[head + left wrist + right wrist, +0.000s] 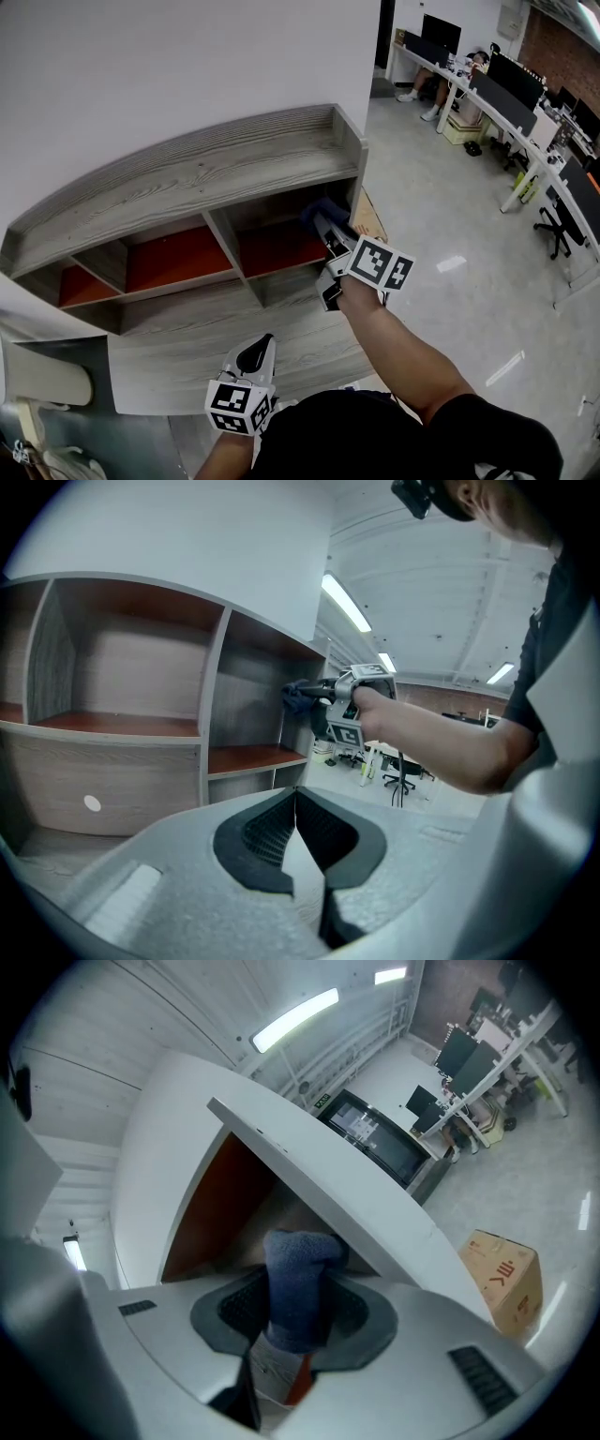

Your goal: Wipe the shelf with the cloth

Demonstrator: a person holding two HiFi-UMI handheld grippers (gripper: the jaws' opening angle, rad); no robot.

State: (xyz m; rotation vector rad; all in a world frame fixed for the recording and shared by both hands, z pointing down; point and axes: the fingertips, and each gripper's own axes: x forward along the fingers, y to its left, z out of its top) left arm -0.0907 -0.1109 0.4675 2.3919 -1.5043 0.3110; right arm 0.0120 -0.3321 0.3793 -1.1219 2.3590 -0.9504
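Blue cloth (298,1283) is clamped in the right gripper (298,1318), inside the shelf's (187,178) right compartment. The left gripper (296,801) is closed and empty.

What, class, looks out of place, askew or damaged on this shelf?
Nothing stands out. The shelf looks intact, its compartments bare. The right gripper holds the cloth at the right-hand compartment; the left gripper is shut, empty.

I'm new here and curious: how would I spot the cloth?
Find the grey wooden shelf unit against the white wall, then its rightmost compartment with the reddish floor. The right hand-held gripper reaches in there, and the cloth is the dark blue, fuzzy wad pinched between its jaws, the only soft thing among hard boards.
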